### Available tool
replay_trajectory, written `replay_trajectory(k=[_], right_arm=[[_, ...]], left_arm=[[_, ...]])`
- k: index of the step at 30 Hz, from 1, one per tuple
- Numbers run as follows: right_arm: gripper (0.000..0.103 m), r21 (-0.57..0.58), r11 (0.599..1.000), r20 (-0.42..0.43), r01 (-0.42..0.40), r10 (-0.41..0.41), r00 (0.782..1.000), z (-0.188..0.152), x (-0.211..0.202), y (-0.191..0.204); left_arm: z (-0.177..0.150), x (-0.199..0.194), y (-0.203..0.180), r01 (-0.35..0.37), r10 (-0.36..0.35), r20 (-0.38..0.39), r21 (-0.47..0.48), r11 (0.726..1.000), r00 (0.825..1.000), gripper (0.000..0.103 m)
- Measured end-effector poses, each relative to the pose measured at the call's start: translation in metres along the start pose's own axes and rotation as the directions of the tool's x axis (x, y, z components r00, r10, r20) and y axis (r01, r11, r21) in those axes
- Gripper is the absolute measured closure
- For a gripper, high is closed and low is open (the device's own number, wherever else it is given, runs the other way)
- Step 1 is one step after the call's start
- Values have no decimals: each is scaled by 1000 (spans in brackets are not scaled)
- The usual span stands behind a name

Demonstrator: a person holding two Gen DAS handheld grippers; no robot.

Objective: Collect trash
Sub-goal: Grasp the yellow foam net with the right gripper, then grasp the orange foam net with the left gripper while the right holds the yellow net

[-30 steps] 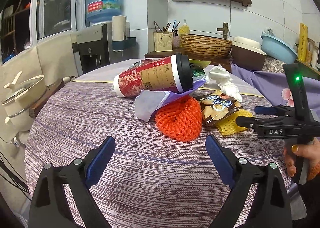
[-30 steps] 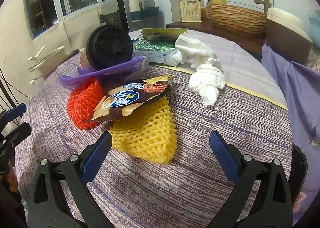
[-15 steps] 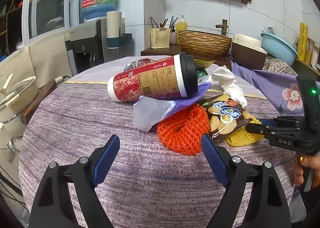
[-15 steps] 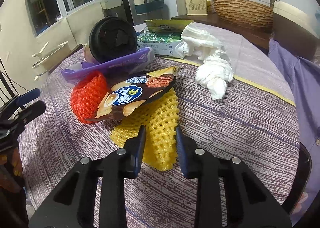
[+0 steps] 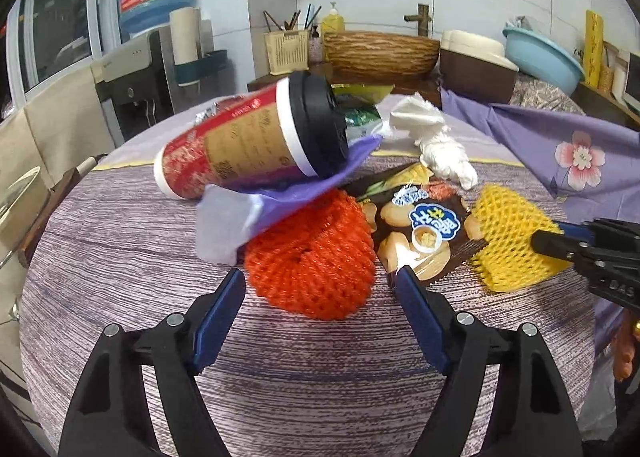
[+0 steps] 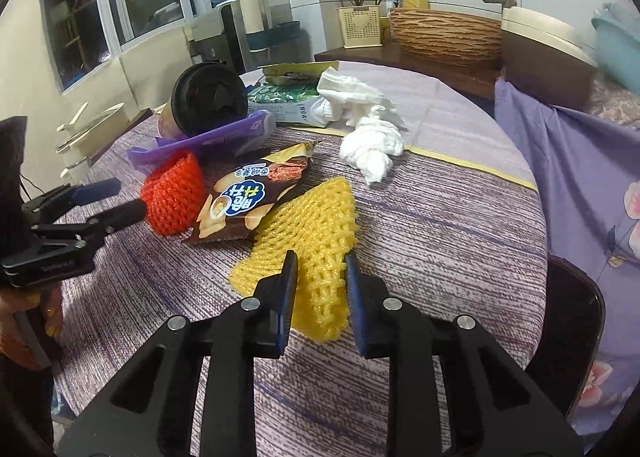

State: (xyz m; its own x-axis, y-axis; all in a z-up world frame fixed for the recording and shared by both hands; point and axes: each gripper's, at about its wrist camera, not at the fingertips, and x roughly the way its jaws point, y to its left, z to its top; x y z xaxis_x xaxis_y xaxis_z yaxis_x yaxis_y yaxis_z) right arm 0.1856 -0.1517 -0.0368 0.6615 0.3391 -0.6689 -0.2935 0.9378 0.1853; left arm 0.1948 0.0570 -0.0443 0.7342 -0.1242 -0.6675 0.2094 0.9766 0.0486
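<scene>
Close wrist views — shared table [image 5: 120,257]

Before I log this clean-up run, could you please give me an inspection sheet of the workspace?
Surface: round table, purple striped cloth.
Job's things: yellow foam net; orange foam net; snack wrapper overlapping both nets; paper cup lying on purple bag; crumpled tissue.
Clutter: green packet behind the cup.
Grippers: right gripper shut on the yellow net; left gripper open, just been closing, astride the orange net's near edge.
Cables: nothing seen.
Surroundings: water dispenser, woven basket, floral cloth.
</scene>
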Motion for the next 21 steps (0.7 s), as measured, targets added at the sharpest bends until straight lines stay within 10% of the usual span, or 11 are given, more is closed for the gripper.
replay_trajectory(k=[8, 13, 21], right_arm=[[78, 7, 1000, 28, 9, -9, 1000, -9, -18, -4], [78, 15, 1000, 38, 8, -8, 999, -15, -21, -7], [78, 7, 1000, 71, -3, 3, 997, -24, -30, -8]], left_arm=[[9, 28, 0, 13, -19, -80, -69, 998, 997, 39], [3, 31, 3, 16, -26, -93, -105, 994, 995, 76], [-12, -4, 5, 10, -13, -25, -126, 992, 1000, 79]])
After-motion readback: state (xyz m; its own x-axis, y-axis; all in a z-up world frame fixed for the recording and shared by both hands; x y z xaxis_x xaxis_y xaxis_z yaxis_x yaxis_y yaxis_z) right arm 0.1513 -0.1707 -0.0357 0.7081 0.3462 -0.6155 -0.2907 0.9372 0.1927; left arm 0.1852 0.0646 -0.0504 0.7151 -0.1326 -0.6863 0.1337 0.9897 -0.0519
